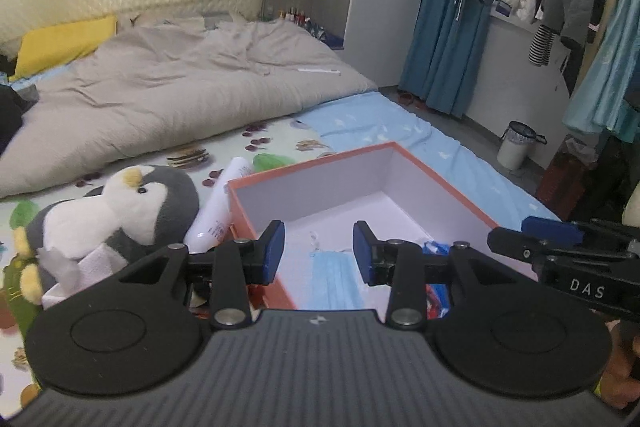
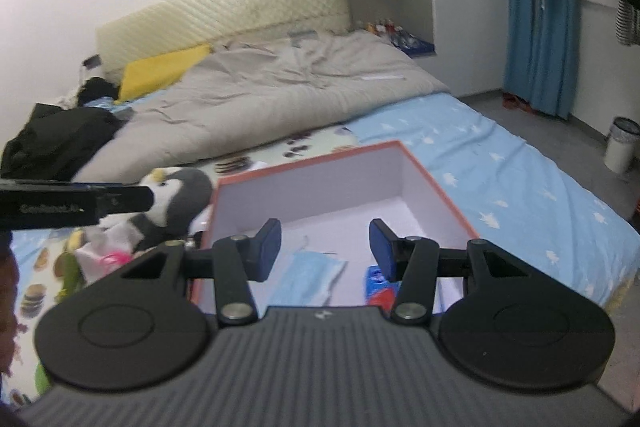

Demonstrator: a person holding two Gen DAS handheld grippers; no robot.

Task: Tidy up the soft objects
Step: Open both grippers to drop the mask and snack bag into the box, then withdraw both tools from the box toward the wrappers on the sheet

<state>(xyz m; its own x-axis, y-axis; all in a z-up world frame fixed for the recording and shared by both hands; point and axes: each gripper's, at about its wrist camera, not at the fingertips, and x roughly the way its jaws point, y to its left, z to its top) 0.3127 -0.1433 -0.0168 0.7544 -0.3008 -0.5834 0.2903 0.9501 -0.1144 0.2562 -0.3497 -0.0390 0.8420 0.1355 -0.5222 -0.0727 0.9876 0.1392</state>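
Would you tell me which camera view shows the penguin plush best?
The left wrist view: the penguin plush lies sharp and nearly whole on the bed, left of the orange box. In the right wrist view it is blurred and partly hidden behind the left gripper.

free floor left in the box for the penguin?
Yes: the back half of the box floor is bare, bordered by the far walls. The near part is crowded with a face mask and a blue-red packet. The penguin lies outside left.
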